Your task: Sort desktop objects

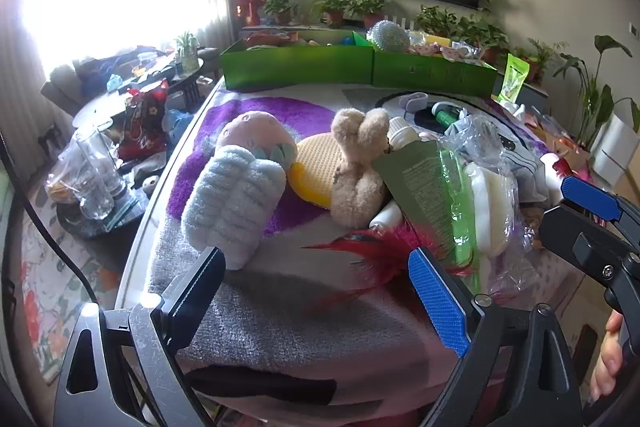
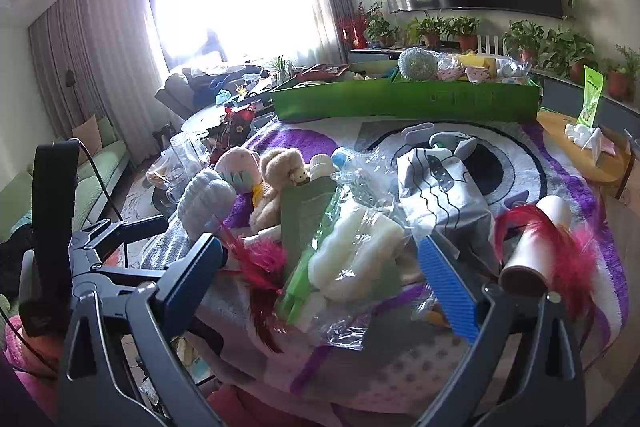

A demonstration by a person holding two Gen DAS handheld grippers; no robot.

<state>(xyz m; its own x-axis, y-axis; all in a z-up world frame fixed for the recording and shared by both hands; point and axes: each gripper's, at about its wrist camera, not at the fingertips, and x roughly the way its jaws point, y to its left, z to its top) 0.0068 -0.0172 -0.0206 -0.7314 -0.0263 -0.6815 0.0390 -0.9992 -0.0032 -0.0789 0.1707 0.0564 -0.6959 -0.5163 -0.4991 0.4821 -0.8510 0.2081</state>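
A pile of objects lies on a purple and grey blanket. In the left wrist view I see a pale blue fluffy toy, a pink plush, a tan plush bunny, a yellow scrubber, a green tube and red feathers. My left gripper is open and empty, just short of the feathers. My right gripper is open and empty, its fingers either side of a bagged white sponge and a green brush. A lint roller lies to the right.
Two green boxes holding sorted items stand at the table's far edge. A grey patterned pouch and clear plastic wrap lie mid-table. A low side table with glasses stands off the left edge. Plants line the back wall.
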